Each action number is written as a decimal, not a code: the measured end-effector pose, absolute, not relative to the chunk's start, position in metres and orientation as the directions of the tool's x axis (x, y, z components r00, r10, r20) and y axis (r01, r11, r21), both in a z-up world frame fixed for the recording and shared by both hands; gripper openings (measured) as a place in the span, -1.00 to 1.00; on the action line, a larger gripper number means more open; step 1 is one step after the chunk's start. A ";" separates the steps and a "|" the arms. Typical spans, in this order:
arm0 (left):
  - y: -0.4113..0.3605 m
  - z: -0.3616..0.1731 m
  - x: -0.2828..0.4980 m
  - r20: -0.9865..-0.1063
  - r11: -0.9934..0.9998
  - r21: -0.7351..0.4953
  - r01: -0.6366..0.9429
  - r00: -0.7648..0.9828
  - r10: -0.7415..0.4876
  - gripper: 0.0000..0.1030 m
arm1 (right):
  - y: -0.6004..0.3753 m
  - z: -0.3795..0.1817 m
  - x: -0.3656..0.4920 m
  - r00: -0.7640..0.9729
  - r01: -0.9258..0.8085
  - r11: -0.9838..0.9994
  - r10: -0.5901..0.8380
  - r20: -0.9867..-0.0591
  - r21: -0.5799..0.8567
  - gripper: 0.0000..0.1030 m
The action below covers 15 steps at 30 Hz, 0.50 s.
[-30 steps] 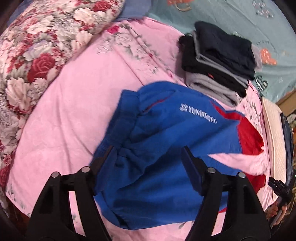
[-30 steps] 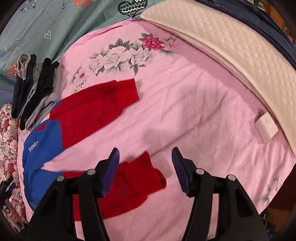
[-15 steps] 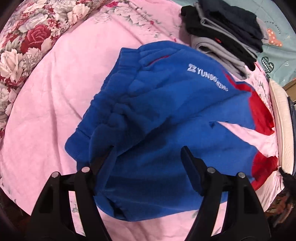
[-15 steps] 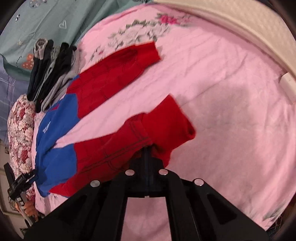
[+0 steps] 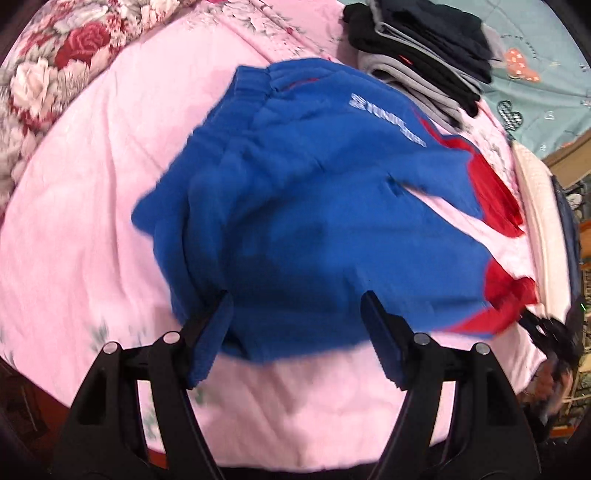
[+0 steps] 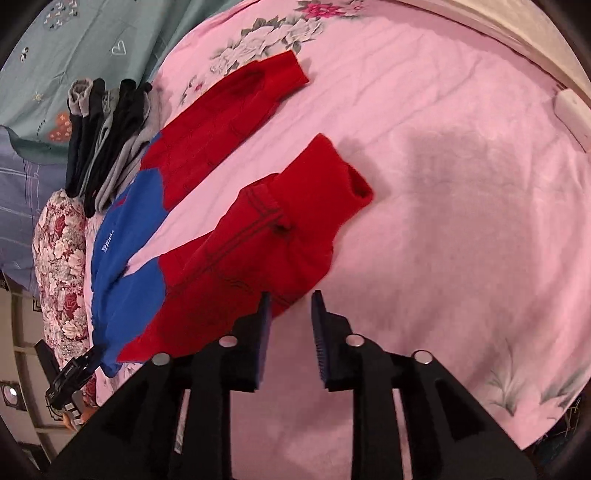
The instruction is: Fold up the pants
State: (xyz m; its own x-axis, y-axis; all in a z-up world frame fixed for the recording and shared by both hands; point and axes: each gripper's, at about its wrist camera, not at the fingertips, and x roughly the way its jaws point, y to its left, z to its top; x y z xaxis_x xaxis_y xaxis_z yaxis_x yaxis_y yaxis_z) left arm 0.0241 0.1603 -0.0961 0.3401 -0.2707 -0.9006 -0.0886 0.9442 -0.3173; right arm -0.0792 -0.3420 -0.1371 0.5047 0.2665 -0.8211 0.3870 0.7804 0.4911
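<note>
Blue and red pants (image 5: 317,206) lie on a pink bedspread (image 5: 92,206). In the left wrist view the blue waist part fills the middle, with white lettering. My left gripper (image 5: 295,317) is open, its fingers at the near edge of the blue cloth. In the right wrist view the red legs (image 6: 258,236) spread apart, the near leg bunched and the far leg (image 6: 229,125) flat. My right gripper (image 6: 290,314) is partly open at the near edge of the bunched leg and holds nothing.
A stack of folded dark and grey clothes (image 5: 424,62) sits at the far side beside the pants; it also shows in the right wrist view (image 6: 107,136). A floral pillow (image 5: 48,74) lies left. A quilted white pad (image 6: 517,33) and a small white box (image 6: 570,110) lie right.
My right gripper was shut on the near red leg half a second ago and has now let go. The blue waist has shifted and bunched in front of my open left gripper.
</note>
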 end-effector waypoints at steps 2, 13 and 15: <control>0.158 -0.098 0.016 -0.899 0.946 -0.315 -0.082 0.344 -0.270 0.42 | -0.336 -0.138 -0.069 0.500 0.394 0.801 0.225 -0.836 0.451 -0.25; 0.136 -0.113 0.020 -0.922 0.976 -0.207 -0.066 0.347 -0.172 0.58 | -0.330 -0.139 -0.050 0.522 0.399 0.831 0.142 -0.841 0.388 -0.78; 0.134 -0.112 0.022 -0.926 0.981 -0.183 -0.064 0.346 -0.151 0.43 | -0.327 -0.143 -0.042 0.534 0.391 0.813 0.182 -0.825 0.432 -0.87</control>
